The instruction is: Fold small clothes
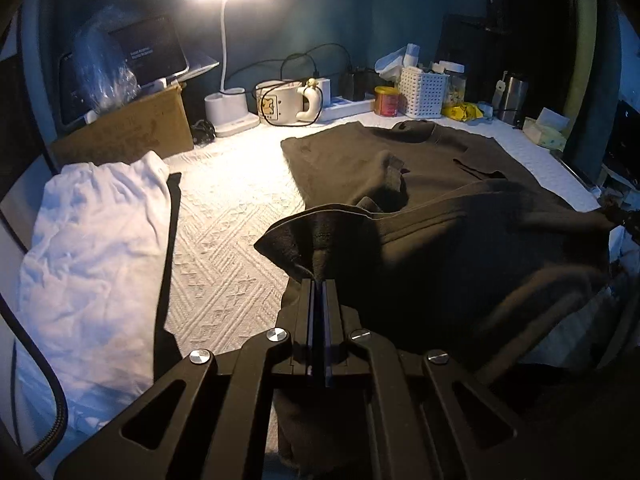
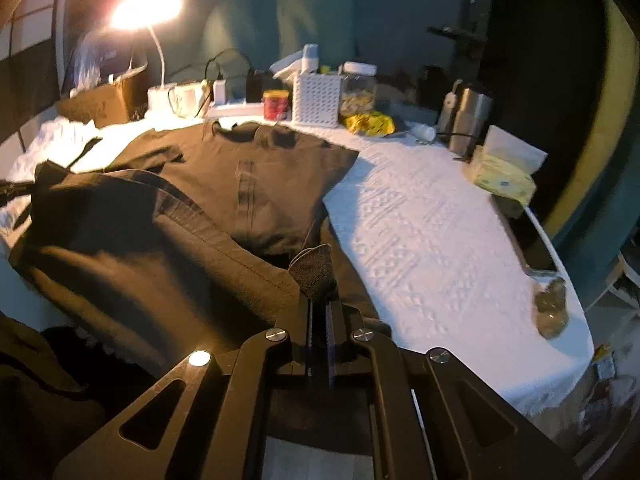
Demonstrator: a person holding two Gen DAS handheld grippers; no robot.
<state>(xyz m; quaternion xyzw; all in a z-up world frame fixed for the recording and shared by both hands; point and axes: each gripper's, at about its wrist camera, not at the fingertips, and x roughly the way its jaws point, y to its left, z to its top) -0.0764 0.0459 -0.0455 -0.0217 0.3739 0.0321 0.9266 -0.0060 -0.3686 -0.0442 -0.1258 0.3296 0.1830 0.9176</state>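
The left tongs [image 1: 319, 280] and right tongs [image 2: 319, 298] are each clamped on a hem corner of the dark brown cotton T-shirt [image 1: 460, 200], lifting it above the white quilted tabletop [image 1: 232, 208] in the frame centre, probably to fold it.

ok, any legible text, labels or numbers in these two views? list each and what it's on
None can be read.
Tablet screen: two lines of pale text, too blurred.
Cardboard box: faint print, illegible.
Red can: label blurred.
Yellow packet: print too small.
Mug: a picture, no readable words.
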